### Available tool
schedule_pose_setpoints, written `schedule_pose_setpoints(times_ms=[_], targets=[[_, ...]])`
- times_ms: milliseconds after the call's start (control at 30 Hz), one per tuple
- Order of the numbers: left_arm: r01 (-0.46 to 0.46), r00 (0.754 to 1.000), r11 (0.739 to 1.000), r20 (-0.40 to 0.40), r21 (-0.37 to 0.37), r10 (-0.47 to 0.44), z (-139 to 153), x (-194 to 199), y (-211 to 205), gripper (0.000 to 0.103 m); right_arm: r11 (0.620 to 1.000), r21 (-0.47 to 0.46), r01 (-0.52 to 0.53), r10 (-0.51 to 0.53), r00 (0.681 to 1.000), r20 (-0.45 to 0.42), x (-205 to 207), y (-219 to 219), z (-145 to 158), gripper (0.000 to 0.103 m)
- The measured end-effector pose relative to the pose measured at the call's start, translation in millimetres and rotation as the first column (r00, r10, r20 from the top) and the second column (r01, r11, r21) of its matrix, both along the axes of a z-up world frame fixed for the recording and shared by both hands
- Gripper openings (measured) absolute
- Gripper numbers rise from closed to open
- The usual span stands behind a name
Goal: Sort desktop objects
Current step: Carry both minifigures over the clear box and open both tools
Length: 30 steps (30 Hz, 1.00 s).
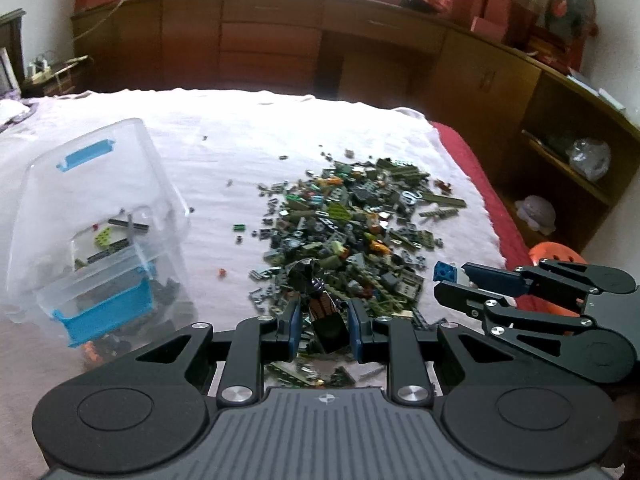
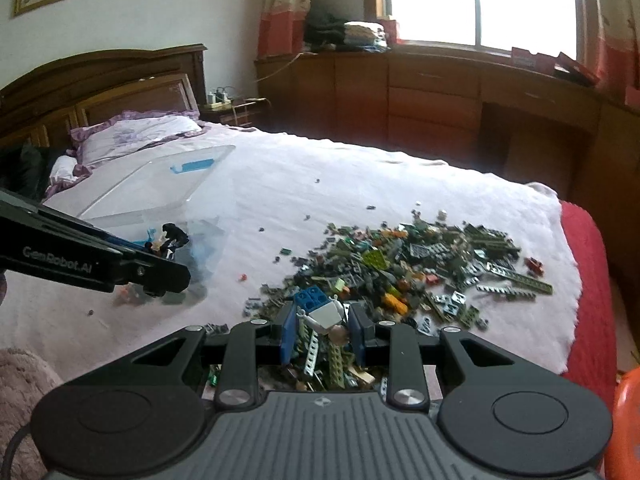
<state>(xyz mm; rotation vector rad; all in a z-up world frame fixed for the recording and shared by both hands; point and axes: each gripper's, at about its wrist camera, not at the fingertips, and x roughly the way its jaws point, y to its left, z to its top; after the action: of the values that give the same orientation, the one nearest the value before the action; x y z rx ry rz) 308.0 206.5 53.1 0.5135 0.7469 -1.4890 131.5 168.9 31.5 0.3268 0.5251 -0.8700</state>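
A heap of small building bricks (image 1: pixel 344 232) (image 2: pixel 400 276), mostly green and grey, lies on the white bed sheet. My left gripper (image 1: pixel 324 312) (image 2: pixel 168 258) is shut on a dark minifigure (image 1: pixel 318 300) (image 2: pixel 170 240), held above the near edge of the heap. To its right, my right gripper (image 1: pixel 450 280) (image 2: pixel 323 316) is shut on a white minifigure with a blue brick (image 2: pixel 320 306) (image 1: pixel 445 271). A clear plastic box with blue latches (image 1: pixel 100 240) (image 2: pixel 160 188) stands left of the heap, open, with some pieces inside.
The sheet (image 1: pixel 260 128) covers a bed with a red cover (image 2: pixel 588 280) showing along its right edge. A pillow (image 2: pixel 132 136) and wooden headboard (image 2: pixel 100 80) lie far left. Wooden cabinets (image 1: pixel 272 40) line the far wall. An orange stool (image 1: pixel 556 254) stands beside the bed.
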Motion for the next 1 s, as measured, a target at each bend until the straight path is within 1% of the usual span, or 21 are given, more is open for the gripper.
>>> schedule_pose_setpoints(times_ms=[333,667,833,1000], targets=[[-0.042,0.999,0.999,0.021,-0.024,0.043,8,24,-6,0.025,0.997,-0.029,-0.071,0.071,0.997,-0.004,34,-8,17,0.03],[-0.087,0.996,0.996,0.027,-0.037,0.088,11,47,-5,0.025,0.986,-0.062,-0.154,0.153,0.988,-0.014,72,-11,33,0.03],[-0.142,0.989,0.988,0.032,-0.063,0.144,16,68,-1,0.025,0.98,-0.064,-0.19,0.189,0.982,-0.019,94,-15,38,0.03],[-0.203,0.978,0.977,0.041,-0.064,0.206,18,93,1,0.025,0.973,-0.071,-0.221,0.221,0.975,-0.016,120,-21,39,0.03]])
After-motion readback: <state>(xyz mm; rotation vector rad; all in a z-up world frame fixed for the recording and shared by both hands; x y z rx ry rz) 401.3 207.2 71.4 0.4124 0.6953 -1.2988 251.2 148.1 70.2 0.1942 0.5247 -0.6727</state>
